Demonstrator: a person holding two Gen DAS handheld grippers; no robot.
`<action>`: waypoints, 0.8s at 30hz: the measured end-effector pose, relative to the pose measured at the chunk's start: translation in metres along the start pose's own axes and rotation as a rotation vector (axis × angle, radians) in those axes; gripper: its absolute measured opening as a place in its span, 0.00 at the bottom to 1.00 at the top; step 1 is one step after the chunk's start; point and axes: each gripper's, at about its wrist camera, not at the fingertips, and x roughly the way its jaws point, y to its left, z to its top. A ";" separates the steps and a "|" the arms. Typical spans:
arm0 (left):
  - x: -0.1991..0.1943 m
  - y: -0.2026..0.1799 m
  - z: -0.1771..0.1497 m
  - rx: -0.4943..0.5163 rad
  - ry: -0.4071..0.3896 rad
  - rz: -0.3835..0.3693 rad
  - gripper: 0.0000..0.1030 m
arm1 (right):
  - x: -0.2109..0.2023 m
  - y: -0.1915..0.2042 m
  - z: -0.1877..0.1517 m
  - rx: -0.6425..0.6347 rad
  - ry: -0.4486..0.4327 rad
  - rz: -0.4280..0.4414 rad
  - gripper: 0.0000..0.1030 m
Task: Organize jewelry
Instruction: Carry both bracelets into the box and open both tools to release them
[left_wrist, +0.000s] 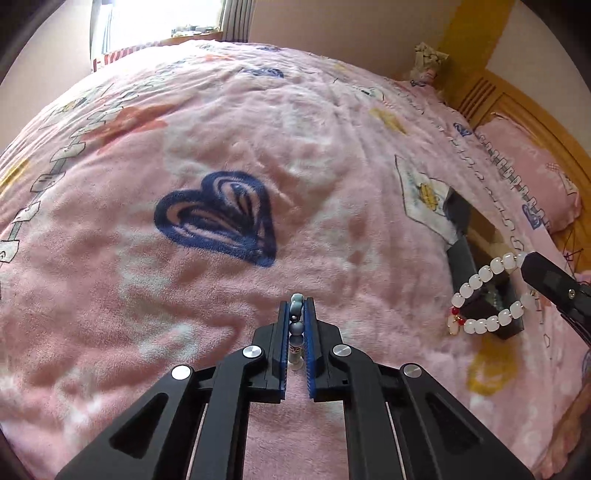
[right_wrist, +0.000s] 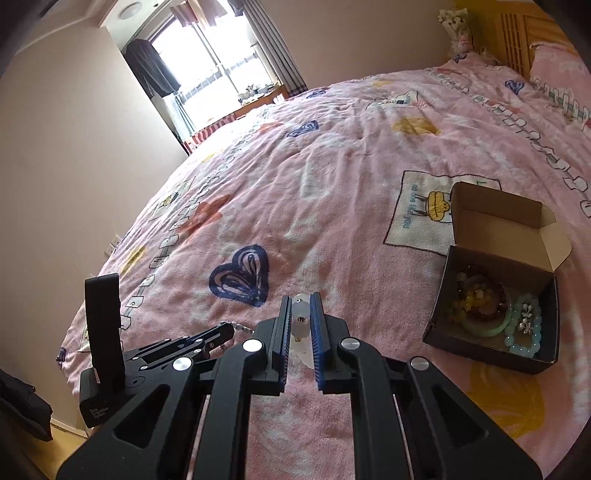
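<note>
My left gripper is shut on a grey-blue bead bracelet and holds it above the pink blanket. It also shows in the right wrist view, low at the left. My right gripper is shut on a white bead bracelet. In the left wrist view the white bracelet hangs as a loop from the right gripper, over the near side of the open cardboard box. The box sits on the bed at the right and holds several bracelets, among them a green bangle and a light blue bead bracelet.
A pink blanket with a blue heart print covers the bed. A pink pillow and wooden headboard lie at the right. A window is at the far end of the room.
</note>
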 end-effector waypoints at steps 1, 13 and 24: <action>-0.002 -0.002 0.001 0.005 -0.007 -0.002 0.08 | -0.004 -0.002 0.001 0.004 -0.008 0.002 0.11; -0.036 -0.038 0.008 0.095 -0.096 -0.013 0.08 | -0.055 -0.038 0.018 0.082 -0.118 -0.019 0.11; -0.042 -0.127 0.042 0.294 -0.156 -0.033 0.08 | -0.083 -0.119 0.028 0.249 -0.182 -0.055 0.11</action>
